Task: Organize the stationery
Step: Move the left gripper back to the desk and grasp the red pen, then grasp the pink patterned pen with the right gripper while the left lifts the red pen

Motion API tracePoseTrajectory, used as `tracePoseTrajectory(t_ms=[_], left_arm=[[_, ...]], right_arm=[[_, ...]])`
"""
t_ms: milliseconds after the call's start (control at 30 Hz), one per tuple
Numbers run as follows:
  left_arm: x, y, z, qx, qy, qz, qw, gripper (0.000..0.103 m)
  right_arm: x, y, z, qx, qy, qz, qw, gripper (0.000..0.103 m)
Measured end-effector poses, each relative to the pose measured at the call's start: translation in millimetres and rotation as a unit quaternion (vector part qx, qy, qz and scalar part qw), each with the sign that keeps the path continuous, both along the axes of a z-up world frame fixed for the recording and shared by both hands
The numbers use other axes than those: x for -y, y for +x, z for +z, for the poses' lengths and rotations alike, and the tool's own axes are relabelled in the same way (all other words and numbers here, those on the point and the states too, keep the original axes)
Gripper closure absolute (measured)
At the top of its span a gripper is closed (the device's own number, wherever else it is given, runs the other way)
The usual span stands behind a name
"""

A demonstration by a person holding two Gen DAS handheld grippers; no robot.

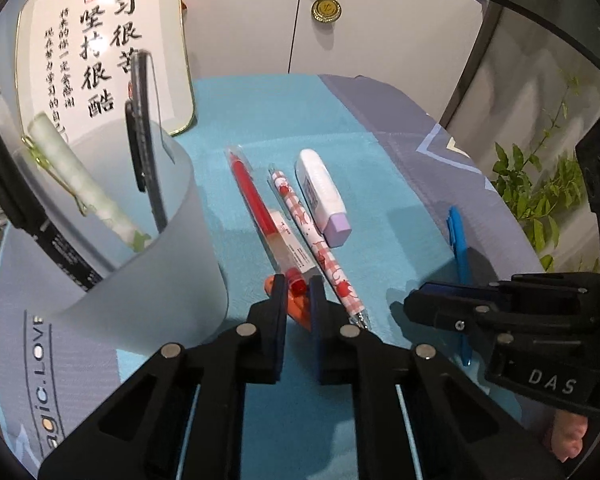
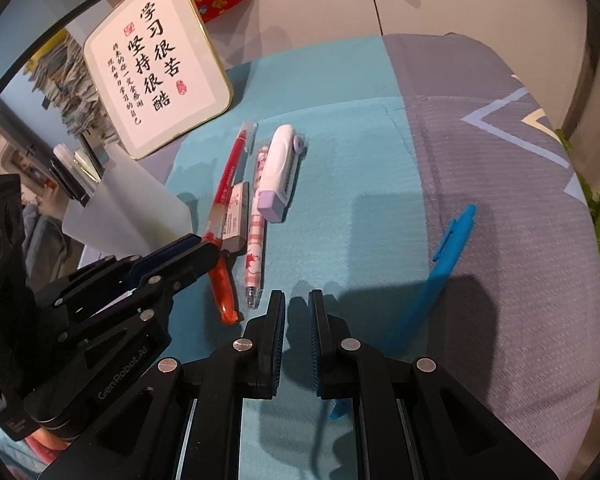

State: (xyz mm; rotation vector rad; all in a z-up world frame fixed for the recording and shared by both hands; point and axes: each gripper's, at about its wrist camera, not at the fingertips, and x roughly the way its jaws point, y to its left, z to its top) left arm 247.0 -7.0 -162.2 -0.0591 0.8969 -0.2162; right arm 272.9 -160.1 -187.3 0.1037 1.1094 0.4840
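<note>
My left gripper (image 1: 297, 286) is shut on the near end of the red pen (image 1: 252, 196), which lies on the teal mat (image 1: 380, 220). An orange pen (image 1: 298, 310) lies just under its fingertips. To the right lie a pink checked pen (image 1: 316, 240) and a white and purple correction tape (image 1: 324, 196), with a small eraser (image 2: 236, 216) by the red pen. A frosted pen cup (image 1: 160, 248) with several pens stands on the left. My right gripper (image 2: 297, 296) is shut on nothing above the mat, and a blue pen (image 2: 448, 256) lies to its right.
A framed calligraphy plaque (image 2: 156, 80) leans at the back left, behind the cup. A medal (image 1: 326, 8) hangs on the white cabinet beyond the desk. A green plant (image 1: 540, 192) stands off the right edge. A purple-grey desk mat (image 2: 500, 184) lies under the teal one.
</note>
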Motion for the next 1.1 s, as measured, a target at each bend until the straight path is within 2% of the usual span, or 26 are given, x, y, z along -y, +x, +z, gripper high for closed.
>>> tracePoseTrajectory(t_ms=[167, 467, 633, 800, 1000, 1100], left_arm=[[2, -7, 2, -0.004, -0.017, -0.018, 0.9997, 0.095], [19, -50, -1, -0.009, -0.014, -0.089, 0.9959, 0.095], [7, -70, -2, -0.010, -0.012, -0.087, 0.9961, 0.095], [-12, -88, -11, -0.029, -0.002, -0.082, 0.9962, 0.095], [-18, -102, -10, -0.023, 0.010, -0.091, 0.9956, 0.096], [-20, -102, -5, -0.021, -0.002, -0.092, 0.9955, 0.094]], right_arm=[[1, 1, -2, -0.004, -0.001, -0.001, 1.000, 0.093], [2, -1, 4, 0.000, -0.001, -0.005, 1.000, 0.093], [-12, -2, 5, 0.001, -0.012, 0.008, 1.000, 0.093], [-28, 2, 5, 0.000, -0.024, 0.015, 1.000, 0.093], [-46, 9, 3, 0.001, -0.049, 0.020, 0.999, 0.093], [-53, 11, 1, -0.001, -0.059, 0.022, 0.998, 0.093]])
